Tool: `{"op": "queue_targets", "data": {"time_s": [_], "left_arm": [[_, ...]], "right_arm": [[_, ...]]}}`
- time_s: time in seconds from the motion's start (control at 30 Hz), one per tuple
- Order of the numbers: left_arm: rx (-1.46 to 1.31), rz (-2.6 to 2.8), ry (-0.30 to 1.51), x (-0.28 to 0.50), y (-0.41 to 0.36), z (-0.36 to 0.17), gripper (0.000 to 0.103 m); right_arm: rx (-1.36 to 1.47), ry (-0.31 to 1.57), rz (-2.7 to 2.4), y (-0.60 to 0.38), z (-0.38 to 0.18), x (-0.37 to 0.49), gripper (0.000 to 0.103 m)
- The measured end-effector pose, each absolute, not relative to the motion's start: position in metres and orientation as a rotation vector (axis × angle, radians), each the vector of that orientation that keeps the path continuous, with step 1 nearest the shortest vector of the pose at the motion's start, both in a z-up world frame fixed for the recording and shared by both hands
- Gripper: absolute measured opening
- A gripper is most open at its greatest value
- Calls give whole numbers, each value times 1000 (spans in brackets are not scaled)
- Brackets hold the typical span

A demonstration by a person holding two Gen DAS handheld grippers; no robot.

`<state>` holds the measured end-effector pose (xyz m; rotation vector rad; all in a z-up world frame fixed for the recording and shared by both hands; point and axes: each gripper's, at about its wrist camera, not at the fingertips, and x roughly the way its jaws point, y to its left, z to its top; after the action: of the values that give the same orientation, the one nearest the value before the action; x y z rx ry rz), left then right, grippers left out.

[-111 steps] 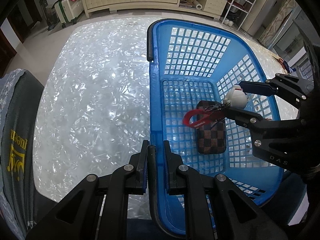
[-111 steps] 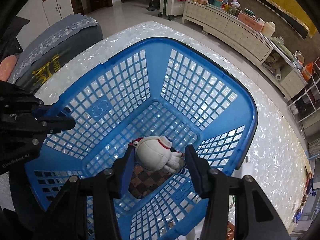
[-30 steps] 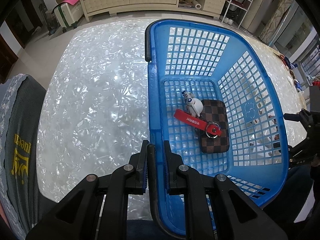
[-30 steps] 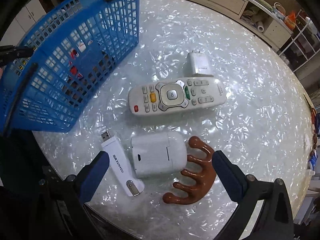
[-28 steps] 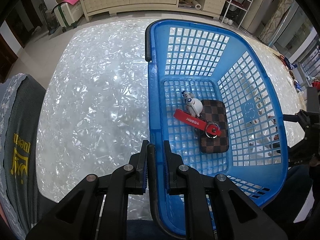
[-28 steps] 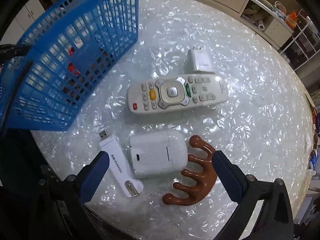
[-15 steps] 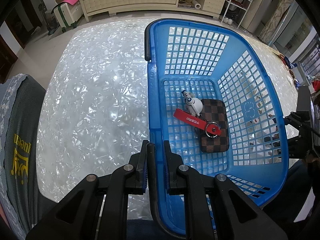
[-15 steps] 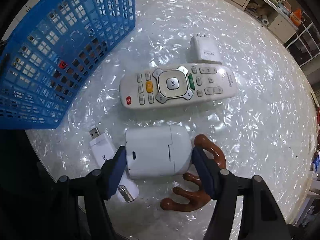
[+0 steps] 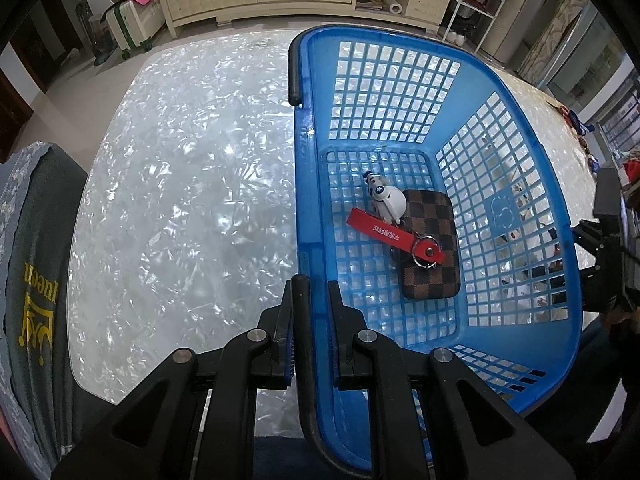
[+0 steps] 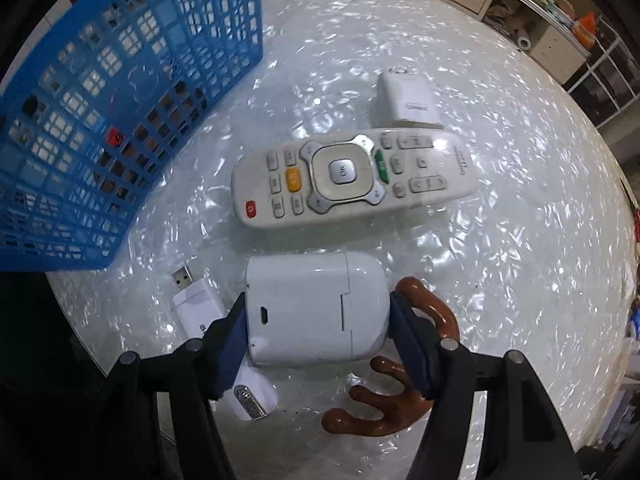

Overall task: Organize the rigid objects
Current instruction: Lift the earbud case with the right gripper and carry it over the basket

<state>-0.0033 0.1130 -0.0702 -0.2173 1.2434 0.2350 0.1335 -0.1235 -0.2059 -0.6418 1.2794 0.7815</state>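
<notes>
My left gripper [image 9: 310,292] is shut on the black handle of the blue basket [image 9: 516,128] at its near left rim. Inside the basket lie a brown checkered wallet [image 9: 434,256] and a white astronaut figure [image 9: 386,200] on a red key strap [image 9: 384,232]. My right gripper [image 10: 318,314] is shut on a white earbud case [image 10: 316,308] that rests on the table. Around the case lie a white USB stick [image 10: 200,308], a brown claw-shaped massager [image 10: 404,404], a white remote [image 10: 352,178] and a white charger [image 10: 408,102].
The basket's mesh wall [image 10: 100,120] stands left of the loose items in the right wrist view. The pearl-white table [image 9: 180,184] reaches its edge near me. A grey cloth [image 9: 28,280] lies at the left. The right gripper's body [image 9: 612,252] is outside the basket's right wall.
My right gripper let go of the astronaut figure in the basket, moved out to the loose items, came down over the white earbud case and closed on it. The left gripper kept its hold.
</notes>
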Motion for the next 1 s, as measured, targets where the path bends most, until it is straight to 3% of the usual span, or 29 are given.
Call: {"op": "queue_targets", "data": {"time_s": [0.43,1.0], "left_arm": [[-213,238,1250,-2,113,-68,14],[-215,238,1247,0,114,-66,13]], "right_arm": [[-557,1210,761,-145,-162,155,64],[-528,1033,796,-142,-52,148,64]]}}
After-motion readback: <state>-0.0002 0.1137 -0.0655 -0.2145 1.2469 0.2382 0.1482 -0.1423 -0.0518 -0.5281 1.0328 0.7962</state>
